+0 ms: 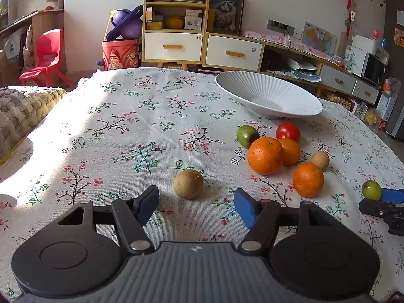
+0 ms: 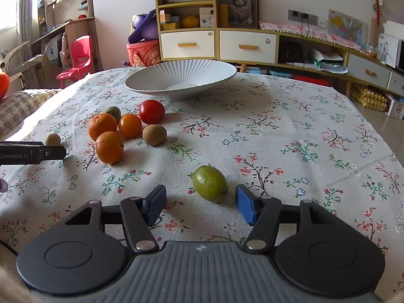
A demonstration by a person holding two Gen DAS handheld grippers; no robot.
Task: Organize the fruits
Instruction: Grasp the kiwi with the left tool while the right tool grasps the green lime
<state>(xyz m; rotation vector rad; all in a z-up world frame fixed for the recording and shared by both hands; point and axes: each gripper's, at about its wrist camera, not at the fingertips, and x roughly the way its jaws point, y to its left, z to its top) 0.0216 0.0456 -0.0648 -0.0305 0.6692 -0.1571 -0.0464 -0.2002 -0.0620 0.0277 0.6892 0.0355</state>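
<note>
Floral cloth covers your table (image 1: pixel 151 116), with cabinets and a red chair behind it. Your left gripper (image 1: pixel 196 203) stands partly open, its pads clear of the brown round fruit (image 1: pixel 188 183) lying just ahead between them. Right of that, toward the table's middle, sit a green fruit (image 1: pixel 247 135), a tomato (image 1: pixel 287 131), three oranges (image 1: pixel 265 155) and a small brown fruit (image 1: pixel 320 160). A white ribbed bowl (image 1: pixel 298 106), empty, sits at the far edge. Only the right wrist view shows your right gripper (image 2: pixel 200 203) fully: partly open, pads apart from the smooth green lemon-shaped fruit (image 2: pixel 209 186) between them. A person's sleeve is not visible.
</note>
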